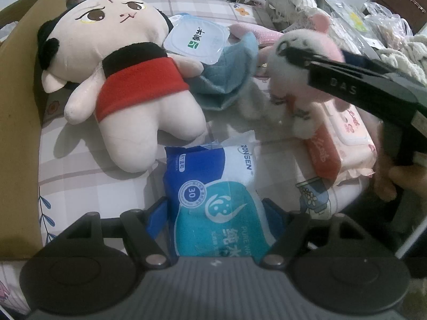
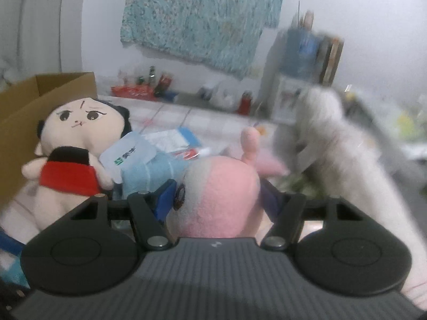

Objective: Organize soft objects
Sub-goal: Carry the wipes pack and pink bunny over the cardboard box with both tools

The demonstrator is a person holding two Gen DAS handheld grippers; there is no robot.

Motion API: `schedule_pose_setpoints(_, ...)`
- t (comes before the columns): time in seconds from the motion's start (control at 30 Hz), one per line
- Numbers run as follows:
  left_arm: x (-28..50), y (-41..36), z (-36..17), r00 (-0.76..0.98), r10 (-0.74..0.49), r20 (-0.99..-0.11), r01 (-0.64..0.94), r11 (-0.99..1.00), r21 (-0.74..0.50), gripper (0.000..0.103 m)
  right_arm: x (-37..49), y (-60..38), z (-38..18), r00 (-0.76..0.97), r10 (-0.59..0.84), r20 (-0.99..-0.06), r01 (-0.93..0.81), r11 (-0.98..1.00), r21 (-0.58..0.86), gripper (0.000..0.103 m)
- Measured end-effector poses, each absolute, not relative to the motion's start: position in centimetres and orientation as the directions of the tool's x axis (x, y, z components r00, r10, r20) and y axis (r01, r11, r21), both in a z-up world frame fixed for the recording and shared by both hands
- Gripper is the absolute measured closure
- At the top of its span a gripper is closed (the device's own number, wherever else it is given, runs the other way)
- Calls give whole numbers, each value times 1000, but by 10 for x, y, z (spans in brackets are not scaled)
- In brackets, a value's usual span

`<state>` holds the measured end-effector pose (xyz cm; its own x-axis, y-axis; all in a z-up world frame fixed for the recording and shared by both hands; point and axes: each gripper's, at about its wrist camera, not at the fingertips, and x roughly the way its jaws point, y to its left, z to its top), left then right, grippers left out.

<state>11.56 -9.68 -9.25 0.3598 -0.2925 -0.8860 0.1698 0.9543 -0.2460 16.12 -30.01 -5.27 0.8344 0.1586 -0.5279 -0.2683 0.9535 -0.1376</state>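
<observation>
Right tool [image 2: 217, 200] clamps the pink plush [image 2: 221, 200]; left tool [image 1: 213, 210] grips the wipes pack [image 1: 213, 200].

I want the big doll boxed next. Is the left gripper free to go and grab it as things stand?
Probably not yet: the left gripper is shut on the blue wipes pack. The doll lies uncovered ahead-left, so the path looks free once the pack is released.

The left gripper [image 1: 214, 208] sat low, its blue fingers [image 1: 154, 217] closed against the two sides of a wipes pack [image 1: 213, 194]. The right gripper [image 2: 217, 197] was lifted, fingers [image 2: 166, 200] clamped on a pink plush toy's [image 2: 221, 200] head. The person's right hand [image 1: 405, 178] showed behind its handle.
</observation>
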Motion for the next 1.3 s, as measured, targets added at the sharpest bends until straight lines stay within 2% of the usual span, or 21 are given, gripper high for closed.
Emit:
schedule_pose_setpoints(0.17, 117, -98, -91, 365, -292, -884, 171, 954, -245, 28, 139, -303, -37, 878, 91, -469, -214, 953, -215, 37)
schedule_pose_setpoints(0.63, 88, -96, -62, 438, -331, -836, 226, 940, -254, 29, 55, -338, 14, 919, 83, -384, -113, 992, -57, 37)
schedule_pose_setpoints(0.93, 47, -89, -25, 503, -348, -791, 264, 933, -243, 29, -3, -333, 46, 939, 141, -313, -151, 989, -7, 37)
schedule_pose_setpoints(1.3, -6, -59, 42, 651, -348, -674, 263, 937, -229, 29, -57, -302, 107, 944, 292, -151, -291, 956, 27, 37)
